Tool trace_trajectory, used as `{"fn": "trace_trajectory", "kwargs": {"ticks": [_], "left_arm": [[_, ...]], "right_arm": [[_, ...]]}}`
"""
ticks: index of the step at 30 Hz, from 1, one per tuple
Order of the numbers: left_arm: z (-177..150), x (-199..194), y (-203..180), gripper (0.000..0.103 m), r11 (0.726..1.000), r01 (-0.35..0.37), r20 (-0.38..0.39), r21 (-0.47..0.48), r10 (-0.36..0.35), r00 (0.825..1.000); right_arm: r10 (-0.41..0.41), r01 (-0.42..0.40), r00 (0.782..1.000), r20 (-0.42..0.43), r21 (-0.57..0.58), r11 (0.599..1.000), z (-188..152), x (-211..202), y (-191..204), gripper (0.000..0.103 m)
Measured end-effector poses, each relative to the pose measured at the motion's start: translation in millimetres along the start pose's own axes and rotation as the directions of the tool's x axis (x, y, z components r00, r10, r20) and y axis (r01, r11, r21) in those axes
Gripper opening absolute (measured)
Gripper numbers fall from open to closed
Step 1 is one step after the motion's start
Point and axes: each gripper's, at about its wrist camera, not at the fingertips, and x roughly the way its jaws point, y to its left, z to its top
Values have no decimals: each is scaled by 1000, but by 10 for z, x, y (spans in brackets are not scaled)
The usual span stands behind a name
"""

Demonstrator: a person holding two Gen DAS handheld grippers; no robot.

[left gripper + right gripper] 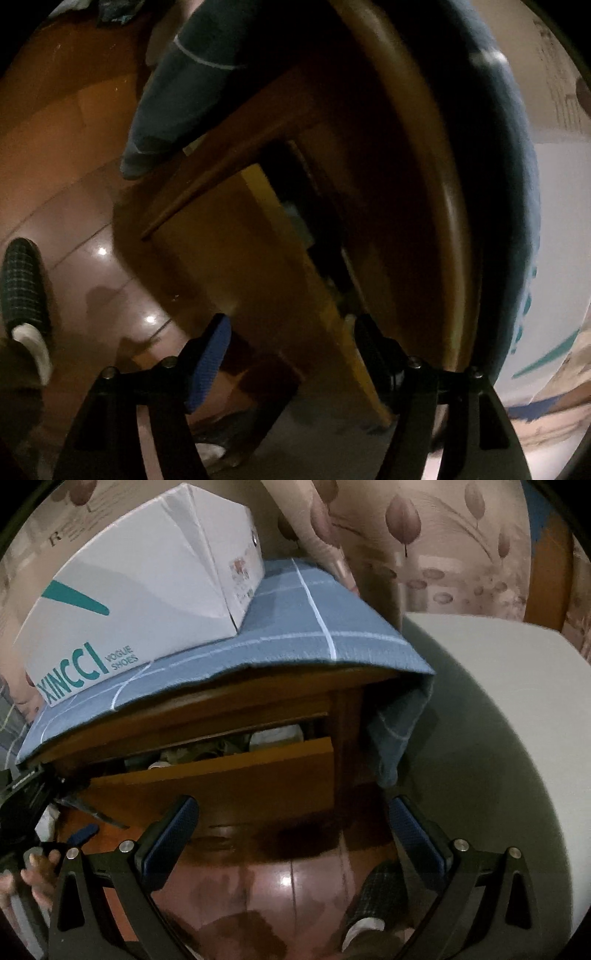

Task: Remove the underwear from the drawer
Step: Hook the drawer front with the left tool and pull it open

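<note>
- Inside, the underwear cannot be picked out for certain; crumpled cloth (pixel 207 753) shows in the gap of the drawer (pixel 221 775), centre of the right wrist view.
- Drawer stands only part-way out of the wooden cabinet (pixel 347 716), beneath a blue cloth (pixel 295 627) and shoe box (pixel 129 590).
- Right gripper (pixel 291 834) is spread, empty, below the drawer front.
- Left gripper (pixel 291 354) is likewise parted, holding nothing.
- Step, I judge: reaching in; next calls for lowering a gripper into the gap.

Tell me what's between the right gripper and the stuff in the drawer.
In the right wrist view, only the drawer front stands between the open right gripper and the clothes behind it.
</note>
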Motion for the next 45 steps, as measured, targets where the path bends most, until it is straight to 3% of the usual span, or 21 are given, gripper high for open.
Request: {"fn": "trace_trajectory", "kwargs": {"ticks": [5,8,14,16,24,35,38,45], "left_arm": [[-1,68,-68,72,999,4,-16,-52,-4,1000],[18,33,-39,76,993,43,-14,-114,-45,999],[-71,170,190,92,986,63,18,-154,-61,998],[-122,200,254,97,985,30,15,-173,-28,999],[-85,204,339,98,967,83,27,-241,-79,997],[-31,502,500,103,923,61,33,-381,-53,998],[7,470,484,103,926,78,38,-369,-69,997],[-15,291,399,103,950,-36,0,-310,38,999]], "right_arm": [[6,-6,1000,-5,-42,999,-7,6,122,102],[9,-8,1000,3,-76,997,-31,-24,193,102],[31,-31,1000,-5,-62,998,-29,-22,176,102],[34,-34,999,-4,-56,998,-23,-21,163,102],[19,-18,1000,16,-64,998,-13,-62,182,102],[12,-11,1000,7,-59,998,9,-43,167,102],[6,-5,1000,9,-54,999,14,-41,155,102],[-2,2,1000,8,-47,999,27,-35,137,102]]}}
